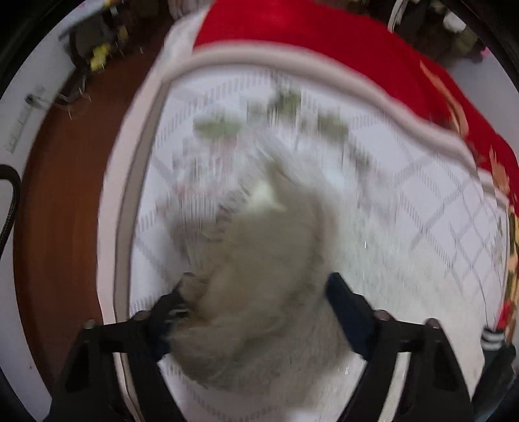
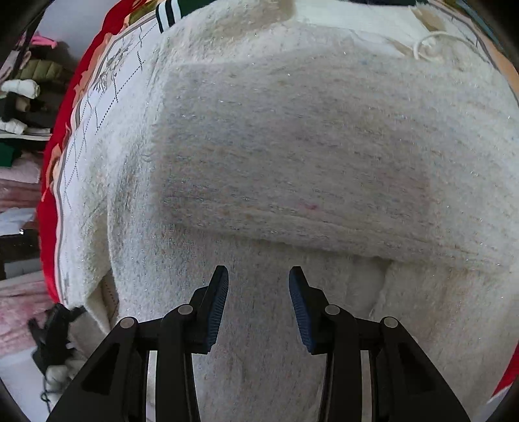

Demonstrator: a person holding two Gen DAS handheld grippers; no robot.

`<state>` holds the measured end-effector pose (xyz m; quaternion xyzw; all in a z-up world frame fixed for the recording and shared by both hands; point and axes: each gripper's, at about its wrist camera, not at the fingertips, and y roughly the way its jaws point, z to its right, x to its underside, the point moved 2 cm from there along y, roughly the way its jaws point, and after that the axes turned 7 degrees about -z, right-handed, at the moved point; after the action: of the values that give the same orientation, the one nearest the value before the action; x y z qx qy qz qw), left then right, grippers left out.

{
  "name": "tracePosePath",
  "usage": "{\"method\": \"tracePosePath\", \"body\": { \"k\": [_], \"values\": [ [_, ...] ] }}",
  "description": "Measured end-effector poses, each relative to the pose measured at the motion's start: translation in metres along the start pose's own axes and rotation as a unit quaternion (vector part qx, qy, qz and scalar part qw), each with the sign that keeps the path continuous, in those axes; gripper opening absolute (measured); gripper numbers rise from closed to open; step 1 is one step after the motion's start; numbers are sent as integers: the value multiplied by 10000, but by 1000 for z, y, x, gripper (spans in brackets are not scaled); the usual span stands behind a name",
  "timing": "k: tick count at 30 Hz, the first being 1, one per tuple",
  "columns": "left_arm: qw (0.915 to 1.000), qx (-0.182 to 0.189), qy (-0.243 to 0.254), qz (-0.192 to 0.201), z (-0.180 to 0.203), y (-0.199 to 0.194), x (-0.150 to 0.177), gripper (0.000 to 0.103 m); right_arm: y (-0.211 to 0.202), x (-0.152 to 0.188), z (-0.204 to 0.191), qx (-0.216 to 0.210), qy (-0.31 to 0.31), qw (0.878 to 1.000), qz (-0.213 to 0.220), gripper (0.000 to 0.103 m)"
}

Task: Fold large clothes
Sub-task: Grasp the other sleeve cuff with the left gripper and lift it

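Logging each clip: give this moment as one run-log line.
left gripper: open, around bunched cream sweater, blurred | right gripper: open, empty, above folded cream sweater | surface: white patterned bedsheet

I count one fluffy cream sweater on the bed; one white patterned bedspread under that sweater; one red blanket beyond it; my two grippers, left and right.
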<state>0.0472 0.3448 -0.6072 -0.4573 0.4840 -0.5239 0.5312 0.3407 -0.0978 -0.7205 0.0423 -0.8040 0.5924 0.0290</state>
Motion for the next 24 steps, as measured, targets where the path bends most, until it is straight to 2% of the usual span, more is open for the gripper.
{"method": "tracePosePath", "body": {
  "k": [1, 2, 3, 4, 7, 11, 15, 16, 17, 18, 19, 21, 23, 24],
  "values": [
    [9998, -51, 64, 168, 4, -3, -11, 63, 1, 0, -2, 40, -11, 10000, 29, 41],
    [9993, -103, 179, 309, 11, -5, -21, 58, 2, 0, -5, 78, -8, 10000, 57, 41],
    [9988, -72, 295, 394, 15, -7, -27, 42, 4, -1, -12, 108, 14, 9999, 76, 41],
    [9977, 63, 496, 461, 23, -8, -36, 30, 6, -1, -15, 126, 50, 9999, 92, 41],
    [9938, 135, 918, 611, 44, -14, -58, 20, 9, -1, -24, 112, 210, 9996, 127, 41],
    [9921, 367, 1038, 602, 58, -14, -80, 20, 7, -4, -35, 58, 348, 9990, 266, 41],
    [9910, 628, 1165, 218, 54, -3, -86, 49, 7, -9, -45, 69, 396, 9984, 388, 41],
    [9897, 673, 1234, 257, 55, -3, -85, 49, 8, -11, -45, 56, 422, 9984, 367, 41],
    [9888, 657, 1297, 332, 68, -9, -72, 48, 10, -12, -46, 41, 460, 9983, 353, 41],
    [9881, 596, 1360, 402, 69, -12, -68, 40, 10, -13, -46, 49, 483, 9982, 352, 41],
    [9871, 525, 1423, 510, 70, -16, -66, 21, 11, -15, -48, 83, 507, 9980, 366, 41],
    [9843, 420, 1578, 671, 76, -24, -63, 16, 8, -16, -45, 213, 557, 9972, 445, 43],
    [9777, 214, 1861, 954, 87, -40, -55, 14, -1, -18, -45, 884, 555, 9922, 680, 75],
    [9723, 67, 2053, 1116, 94, -51, -48, 13, -6, -18, -44, 1213, 528, 9879, 813, 80]
  ]
}}
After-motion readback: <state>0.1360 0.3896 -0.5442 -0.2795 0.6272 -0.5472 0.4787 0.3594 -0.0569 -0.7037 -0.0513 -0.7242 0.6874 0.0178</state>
